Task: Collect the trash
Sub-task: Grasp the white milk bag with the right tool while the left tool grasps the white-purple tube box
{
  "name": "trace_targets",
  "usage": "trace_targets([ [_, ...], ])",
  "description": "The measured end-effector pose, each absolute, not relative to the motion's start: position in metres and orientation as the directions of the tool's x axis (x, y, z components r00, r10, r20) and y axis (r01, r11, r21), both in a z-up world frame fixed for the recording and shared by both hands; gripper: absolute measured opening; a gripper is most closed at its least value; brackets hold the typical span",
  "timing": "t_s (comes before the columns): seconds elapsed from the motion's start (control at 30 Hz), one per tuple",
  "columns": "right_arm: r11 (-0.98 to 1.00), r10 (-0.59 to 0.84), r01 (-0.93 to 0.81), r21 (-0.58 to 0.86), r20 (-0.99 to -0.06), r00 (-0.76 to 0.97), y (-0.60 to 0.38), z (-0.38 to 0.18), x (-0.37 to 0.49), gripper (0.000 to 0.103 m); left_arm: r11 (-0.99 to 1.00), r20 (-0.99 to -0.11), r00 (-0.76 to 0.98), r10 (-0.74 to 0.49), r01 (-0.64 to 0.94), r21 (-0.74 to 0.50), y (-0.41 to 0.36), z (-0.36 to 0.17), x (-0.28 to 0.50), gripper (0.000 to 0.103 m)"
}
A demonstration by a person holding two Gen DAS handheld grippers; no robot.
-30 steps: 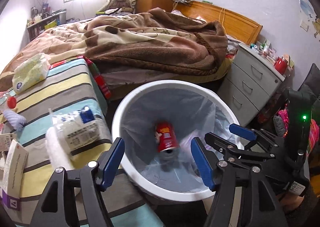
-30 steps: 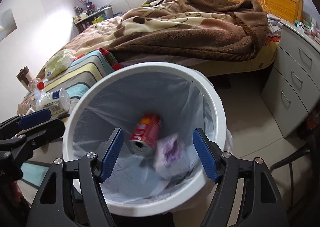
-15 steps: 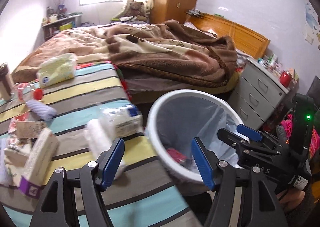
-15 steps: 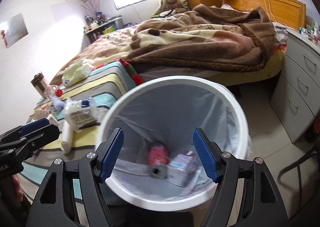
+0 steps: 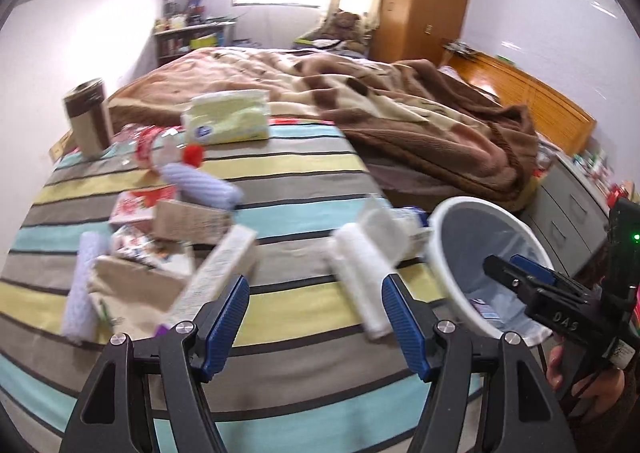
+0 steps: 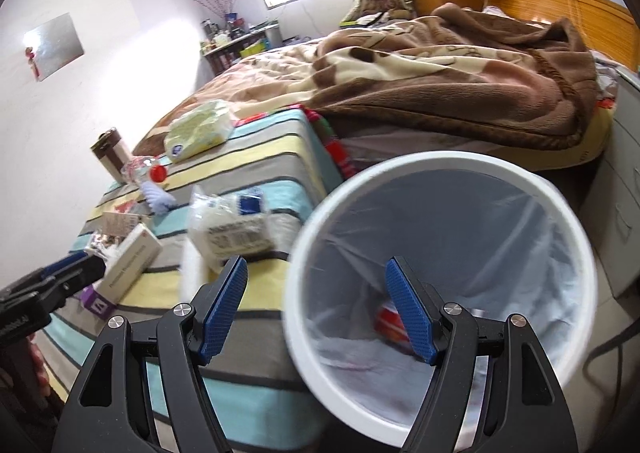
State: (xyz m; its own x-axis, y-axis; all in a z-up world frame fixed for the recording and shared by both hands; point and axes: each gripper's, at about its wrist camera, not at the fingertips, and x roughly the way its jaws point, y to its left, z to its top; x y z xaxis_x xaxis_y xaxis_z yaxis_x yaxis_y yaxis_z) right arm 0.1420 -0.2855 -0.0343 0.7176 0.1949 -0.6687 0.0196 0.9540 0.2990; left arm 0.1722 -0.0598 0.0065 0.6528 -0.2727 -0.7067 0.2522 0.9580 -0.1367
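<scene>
A white bin (image 6: 436, 173) with a clear liner stands beside the striped bed cover (image 5: 296, 157); a red can (image 6: 390, 319) lies inside it. The bin also shows in the left wrist view (image 5: 442, 249). Trash lies on the cover: a white roll (image 5: 360, 273), a long white box (image 5: 216, 273), a lilac roll (image 5: 204, 185), a plastic bottle with a red cap (image 5: 194, 153), a wrapped white pack (image 6: 232, 229). My left gripper (image 5: 316, 317) is open and empty above the cover. My right gripper (image 6: 316, 313) is open and empty over the bin's near rim.
A green tissue pack (image 5: 228, 121) and a brown cup (image 5: 86, 117) sit at the cover's far end. A brown blanket (image 5: 420, 113) covers the bed. Grey drawers (image 5: 572, 209) stand right of the bin. More wrappers and a lilac roll (image 5: 80, 293) lie at left.
My left gripper has swung left from above the bin to over the striped cover and its trash. My right gripper has drawn back and left a little; the bin now sits right of centre.
</scene>
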Motion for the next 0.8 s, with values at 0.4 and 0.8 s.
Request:
trace_targets([
  [0.4,0.943,0.273,-0.062,0.326,-0.657,0.703,-0.256,-0.033,0.175,0.079,0.983,-0.743,0.646,-0.178,0.151,-0.104,-0.002,-0.017,0.186,0.069],
  [0.8,0.948,0.287,-0.087,0.307,-0.697,0.657,-0.242,-0.044,0.199,0.078,0.978,-0.798,0.574,-0.184,0.188,-0.090,-0.002,-0.042,0.211,0.068],
])
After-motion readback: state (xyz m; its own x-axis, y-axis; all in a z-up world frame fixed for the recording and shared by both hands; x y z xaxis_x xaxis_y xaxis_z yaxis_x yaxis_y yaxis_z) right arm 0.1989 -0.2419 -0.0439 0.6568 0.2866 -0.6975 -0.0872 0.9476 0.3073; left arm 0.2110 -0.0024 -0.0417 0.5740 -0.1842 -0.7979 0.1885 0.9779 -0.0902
